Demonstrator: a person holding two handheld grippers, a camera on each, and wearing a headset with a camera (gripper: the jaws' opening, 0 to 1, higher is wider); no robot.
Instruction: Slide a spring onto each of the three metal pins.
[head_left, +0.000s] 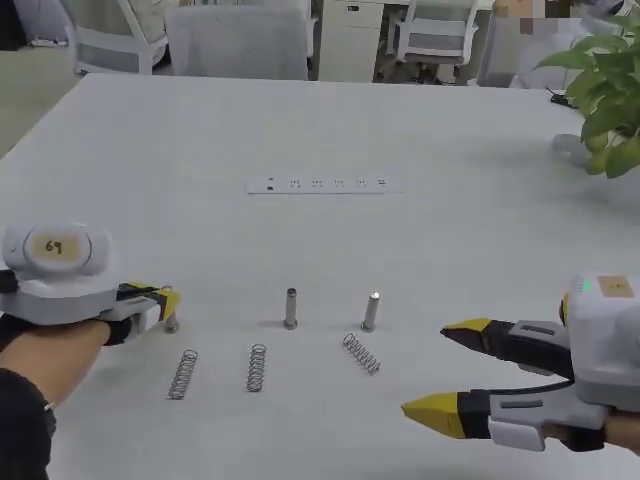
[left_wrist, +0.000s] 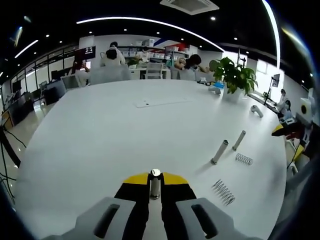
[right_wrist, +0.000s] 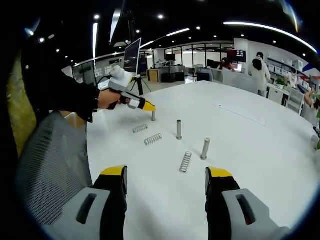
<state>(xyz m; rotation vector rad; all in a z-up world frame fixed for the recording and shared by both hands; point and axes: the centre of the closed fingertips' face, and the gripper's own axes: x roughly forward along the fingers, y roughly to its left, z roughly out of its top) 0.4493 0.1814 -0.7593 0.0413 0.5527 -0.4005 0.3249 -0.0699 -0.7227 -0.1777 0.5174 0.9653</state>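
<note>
The left gripper (left_wrist: 155, 178), white with black jaws and yellow tips, has its jaws closed on the leftmost short silver metal pin (left_wrist: 155, 187), which stands upright on the broad white table (head_left: 330, 120). The middle silver pin (head_left: 291, 308) and the right silver pin (head_left: 371, 311) stand upright in a row beside it, both bare. Three small coiled wire springs lie flat on the table just in front of the pins, each apart from them: the left spring (head_left: 183, 373), the middle spring (head_left: 257, 367) and the right spring (head_left: 361, 353). The right gripper (head_left: 445, 368) is held to the right of the right spring, its jaws wide apart with nothing between them. A flat white power strip (head_left: 320, 184) lies farther back.
</note>
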